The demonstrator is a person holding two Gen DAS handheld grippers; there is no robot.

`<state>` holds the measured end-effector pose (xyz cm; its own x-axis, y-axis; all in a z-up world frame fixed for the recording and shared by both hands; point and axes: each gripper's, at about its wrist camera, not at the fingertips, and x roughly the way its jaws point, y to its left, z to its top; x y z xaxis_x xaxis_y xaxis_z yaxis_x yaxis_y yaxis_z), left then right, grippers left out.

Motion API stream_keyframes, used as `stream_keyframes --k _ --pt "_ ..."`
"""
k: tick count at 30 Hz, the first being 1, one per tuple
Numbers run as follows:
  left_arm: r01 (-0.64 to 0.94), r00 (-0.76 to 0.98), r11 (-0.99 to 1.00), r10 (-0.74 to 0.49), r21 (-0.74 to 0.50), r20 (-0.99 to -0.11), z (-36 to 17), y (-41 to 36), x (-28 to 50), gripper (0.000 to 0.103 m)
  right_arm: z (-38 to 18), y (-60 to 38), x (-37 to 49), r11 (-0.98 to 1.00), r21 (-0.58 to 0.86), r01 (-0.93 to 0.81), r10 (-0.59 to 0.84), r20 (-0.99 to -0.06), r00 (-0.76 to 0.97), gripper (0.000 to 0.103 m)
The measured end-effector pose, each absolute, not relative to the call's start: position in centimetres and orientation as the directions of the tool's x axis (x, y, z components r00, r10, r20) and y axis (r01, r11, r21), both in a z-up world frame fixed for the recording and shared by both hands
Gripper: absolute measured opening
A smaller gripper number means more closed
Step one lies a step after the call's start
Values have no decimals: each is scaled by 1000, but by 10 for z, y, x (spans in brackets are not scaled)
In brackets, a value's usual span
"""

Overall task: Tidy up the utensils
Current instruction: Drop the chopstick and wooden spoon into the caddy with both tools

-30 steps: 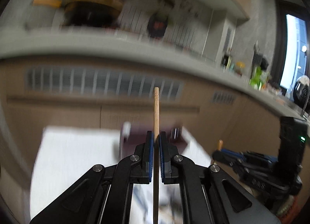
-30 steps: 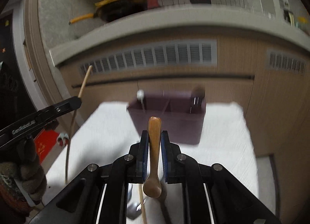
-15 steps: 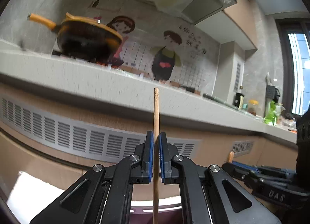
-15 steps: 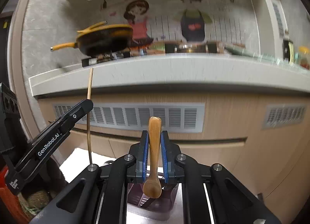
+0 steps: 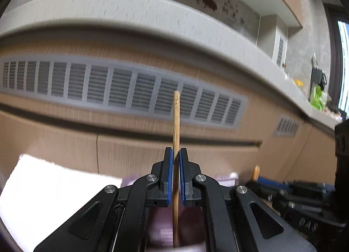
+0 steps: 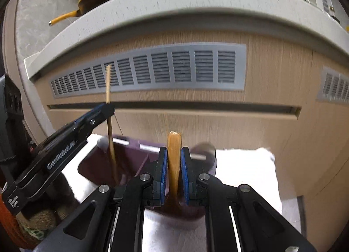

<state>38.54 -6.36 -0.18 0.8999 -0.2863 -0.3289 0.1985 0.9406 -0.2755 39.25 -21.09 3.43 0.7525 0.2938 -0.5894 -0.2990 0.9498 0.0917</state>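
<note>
Above the purple holder, the left gripper clamps a light, stiff chopstick mid-shaft (slippery, likely); the right gripper pinches a wooden spoon by its handle.

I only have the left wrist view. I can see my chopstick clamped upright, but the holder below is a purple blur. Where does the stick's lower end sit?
Observer: From the right wrist view, the chopstick runs down from the left gripper into the left-hand compartment of the purple holder.
Operator: Is anything already in that compartment?
Observer: A white-tipped utensil stands at its far left corner, beside the stick.
Operator: And the other hand?
Observer: The right gripper is shut on a wooden spoon, held upright over the holder's right part; its bowl end is hidden below the fingers.
</note>
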Motion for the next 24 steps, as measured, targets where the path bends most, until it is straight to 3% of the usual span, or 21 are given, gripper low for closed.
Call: stream_keyframes --k 6,8,10,11,17,19,24 --pt "171 865 951 -270 -257 -423 -15 -57 362 10 22 -209 382 951 90 -296 281 -651 705 17" --pt "182 849 941 -297 -286 -436 -11 -48 356 22 29 -211 367 951 80 -298 280 -629 725 21" --pt "199 842 930 -323 -309 -431 -5 -39 347 43 36 -213 352 951 67 -301 278 -609 743 22" --pt "200 842 927 -328 -316 -428 0 -35 340 46 38 -214 345 952 58 -301 273 -605 748 23" --pt "140 844 932 -289 -335 -452 9 -1 302 50 28 -208 300 945 12 -327 258 -642 722 25" --pt "133 826 928 -297 -347 -479 4 11 287 58 19 -204 285 940 16 -342 264 -670 694 25" --pt "106 774 932 -296 -347 -560 -20 35 253 61 -12 -190 251 914 4 -405 276 -736 617 25"
